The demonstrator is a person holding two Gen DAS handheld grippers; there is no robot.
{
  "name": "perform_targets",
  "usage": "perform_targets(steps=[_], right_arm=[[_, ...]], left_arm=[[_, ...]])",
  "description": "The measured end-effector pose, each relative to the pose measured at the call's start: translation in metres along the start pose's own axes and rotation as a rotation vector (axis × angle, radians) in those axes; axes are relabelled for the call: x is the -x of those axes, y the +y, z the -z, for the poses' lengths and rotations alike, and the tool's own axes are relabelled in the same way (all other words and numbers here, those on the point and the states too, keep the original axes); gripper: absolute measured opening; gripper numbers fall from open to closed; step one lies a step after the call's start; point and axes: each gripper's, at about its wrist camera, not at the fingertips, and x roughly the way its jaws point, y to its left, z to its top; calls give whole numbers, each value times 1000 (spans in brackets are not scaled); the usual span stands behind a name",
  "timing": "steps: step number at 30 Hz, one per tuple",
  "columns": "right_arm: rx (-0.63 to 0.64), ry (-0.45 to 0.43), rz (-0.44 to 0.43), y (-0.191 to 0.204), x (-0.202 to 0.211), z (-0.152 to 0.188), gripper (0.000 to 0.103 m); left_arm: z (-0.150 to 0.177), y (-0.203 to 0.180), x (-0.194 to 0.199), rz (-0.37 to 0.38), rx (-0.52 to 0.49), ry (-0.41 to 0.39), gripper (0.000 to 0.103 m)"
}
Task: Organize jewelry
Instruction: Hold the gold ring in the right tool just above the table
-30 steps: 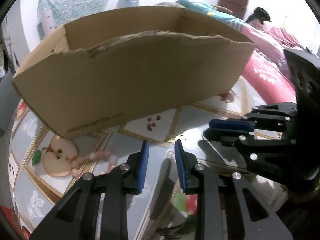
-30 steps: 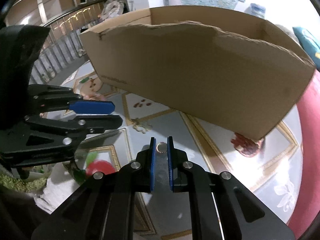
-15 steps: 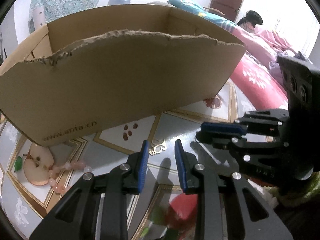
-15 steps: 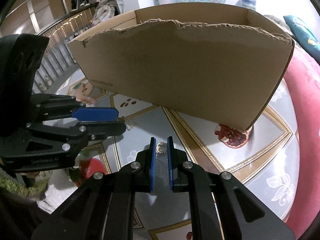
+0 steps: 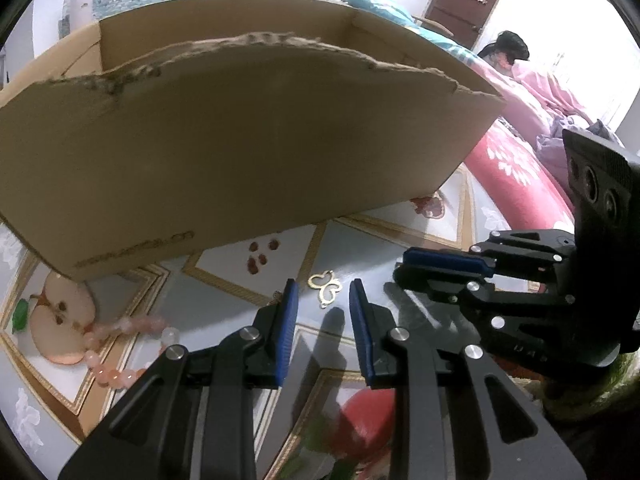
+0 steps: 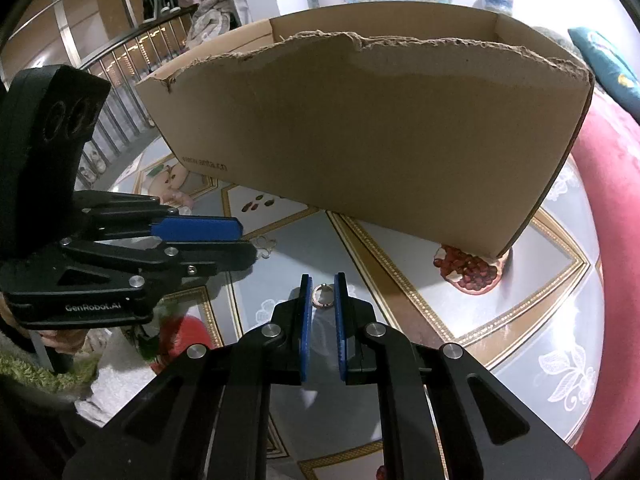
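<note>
Cardboard fills our view at 12 o'clock — a torn-edged box [image 5: 240, 148] standing on the patterned table [image 6: 520, 300]. Our right gripper [image 6: 324, 296] is clamped on a small ring [image 6: 323, 294], pinched between its blue pads just above the table. Our left gripper [image 5: 323, 312] hangs parted and empty, a gold charm [image 5: 325, 288] on the table just beyond its tips at 12 o'clock — pink beads [image 5: 120, 344] lie at 9 o'clock.

The tall torn-edged brown cardboard box [image 5: 248, 152] hides its own floor and contents in both views; small print [image 6: 205, 166] near its lower corner is too blurred to read.
</note>
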Motion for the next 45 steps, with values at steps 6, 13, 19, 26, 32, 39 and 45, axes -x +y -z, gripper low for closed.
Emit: perform_targets(steps=[6,13,19,26,32,39,45], right_arm=[[1,0,1,0,0,0,9],[3,-1,1,-1,1,1,9],[3,-2,1,-1,1,1,9],[0,-4,0,-1,1,2,9],[-1,-5,-1,-1,1,2,9],[-1,-5,-1,-1,0,2,9],[0,-5,-1,-1,0,2,9]], left_arm=[[3,3,9,-22,-6,-24,25],[-1,-4,11,-62,-69,-37,25],[-3,-21,-4,-90,-136,-5,25],[-7,-25,-16,-113,-141,12,25],[-6,-37,-21,-167,-204,7,25],[-5,-38,-21,-181,-215,3,25],[-4,-41,-22,-191,-229,1,25]])
